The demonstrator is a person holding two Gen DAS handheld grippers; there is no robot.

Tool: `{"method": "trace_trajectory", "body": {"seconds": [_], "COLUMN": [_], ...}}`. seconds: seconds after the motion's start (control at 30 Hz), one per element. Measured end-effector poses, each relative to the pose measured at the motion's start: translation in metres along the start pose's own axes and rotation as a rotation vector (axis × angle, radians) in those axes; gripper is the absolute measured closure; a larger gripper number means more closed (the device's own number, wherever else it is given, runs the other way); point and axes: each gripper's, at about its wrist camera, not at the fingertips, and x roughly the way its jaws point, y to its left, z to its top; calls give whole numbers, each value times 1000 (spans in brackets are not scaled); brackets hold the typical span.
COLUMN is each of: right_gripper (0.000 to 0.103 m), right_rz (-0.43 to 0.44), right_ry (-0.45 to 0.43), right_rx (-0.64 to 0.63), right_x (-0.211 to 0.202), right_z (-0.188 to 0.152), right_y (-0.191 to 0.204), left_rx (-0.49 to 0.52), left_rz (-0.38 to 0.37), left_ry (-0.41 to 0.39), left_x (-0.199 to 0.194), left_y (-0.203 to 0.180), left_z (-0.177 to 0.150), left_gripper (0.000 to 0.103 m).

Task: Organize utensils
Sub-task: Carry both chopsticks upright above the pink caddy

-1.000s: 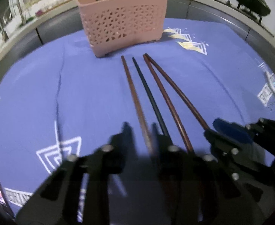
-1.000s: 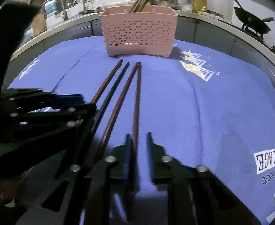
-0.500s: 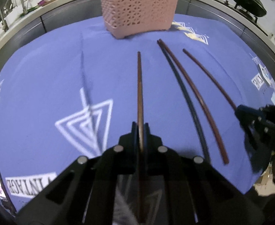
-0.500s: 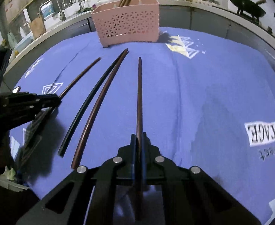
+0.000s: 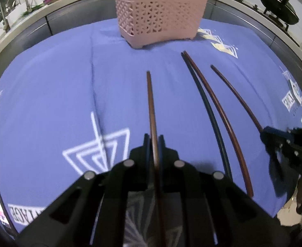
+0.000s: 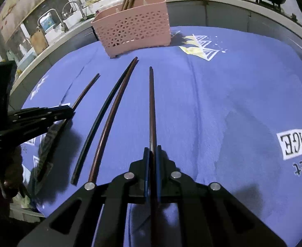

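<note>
Landmark: pink plastic basket [image 5: 160, 13], boxy with rounded corners, walls pierced in a triangle lattice, standing on small feet at the far edge of the blue cloth [image 5: 48, 94]; wooden sticks rise out of its top.
Left gripper [image 5: 154, 144]: black, jaws clenched on a brown chopstick [image 5: 151, 103], a thin smooth rod whose free tip points toward the basket and stops well short of it.
Right gripper [image 6: 153, 154]: black with blue pads, jaws clenched on a second brown chopstick [image 6: 152, 107], straight and glossy, its tip also aimed toward the basket.
Loose pair: a black chopstick [image 6: 101, 115] and a reddish-brown chopstick [image 6: 112, 115] lie on the cloth between the two held ones, far tips touching near the basket, near ends spread apart.
Cloth: soft, matte, creased lengthwise, printed with white nested triangles and block lettering.
Behind the basket: a pale counter edge, metal taps [image 6: 54, 18] and dark woks [image 5: 278, 10].
</note>
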Motion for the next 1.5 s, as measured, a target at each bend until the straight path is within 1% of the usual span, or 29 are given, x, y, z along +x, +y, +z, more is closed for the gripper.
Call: {"method": "trace_trajectory", "body": {"seconds": [0.17, 0.3, 0.43, 0.57, 0.63, 0.7, 0.77, 0.9, 1.03, 1.13, 1.27, 1.37, 1.43, 1.5], "right_gripper": [96, 96, 96, 96, 98, 98, 98, 98, 98, 98, 98, 98, 98, 98], "right_rz": [30, 56, 77, 88, 82, 91, 101, 107, 103, 98, 91, 93, 87, 77], "right_ry": [6, 26, 41, 54, 47, 52, 24, -107, -250, -325, -409, -465, -493, -495], "right_rx": [3, 13, 29, 14, -22, -17, -17, -31, -46, -60, -82, -93, -107, -118], "right_x": [14, 30, 45, 56, 59, 58, 48, 7, -37, -59, -82, -98, -106, -105], "right_z": [24, 52, 80, 98, 102, 104, 104, 108, 109, 108, 108, 109, 107, 107], "right_y": [-3, -6, -7, -6, -3, -2, 0, 6, 14, 21, 31, 39, 48, 50], "left_rx": [12, 44, 45, 46, 52, 45, 32, -2, -38, -48, -56, -53, -46, -39], "left_rz": [5, 23, 28, 36, 45, 41, 24, -6, -45, -59, -81, -80, -79, -71], "left_ry": [17, 22, 23, 8, 3, 14, -11, -108, -228, -298, -363, -397, -417, -416], "left_x": [14, 25, 34, 37, 38, 36, 24, -16, -65, -93, -121, -138, -148, -146], "left_y": [4, 1, 0, -1, -4, -5, -2, 5, 10, 10, 12, 10, 10, 10], "left_z": [30, 49, 66, 72, 71, 70, 69, 71, 72, 71, 67, 63, 61, 62], "left_gripper": [96, 96, 96, 97, 97, 98, 98, 98, 98, 98, 98, 98, 98, 98]}}
